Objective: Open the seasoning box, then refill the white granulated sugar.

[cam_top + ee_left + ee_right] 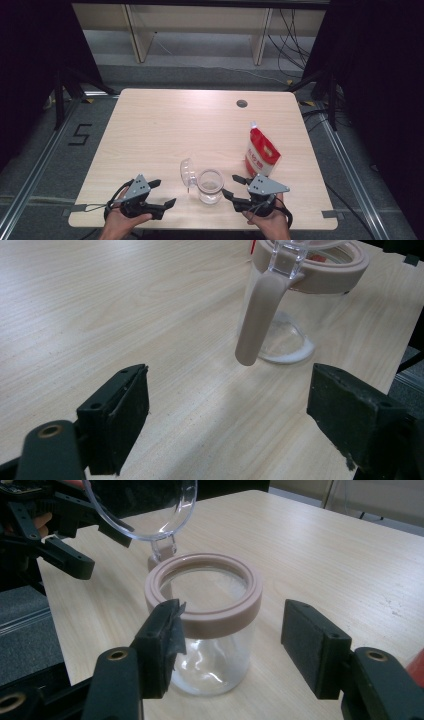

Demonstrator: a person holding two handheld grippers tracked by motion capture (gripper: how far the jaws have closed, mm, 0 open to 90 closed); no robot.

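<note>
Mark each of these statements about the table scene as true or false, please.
1. The clear glass jar with a beige rim has its clear hinged lid open. True.
2. The red and white pouch lies flat at the table's far left corner. False: it stands upright on the right side.
3. The right gripper grips the jar firmly. False: its jaws are open, one on each side of the rim.
4. The left gripper holds nothing. True.
5. The jar is full of red liquid. False: it looks empty.
</note>
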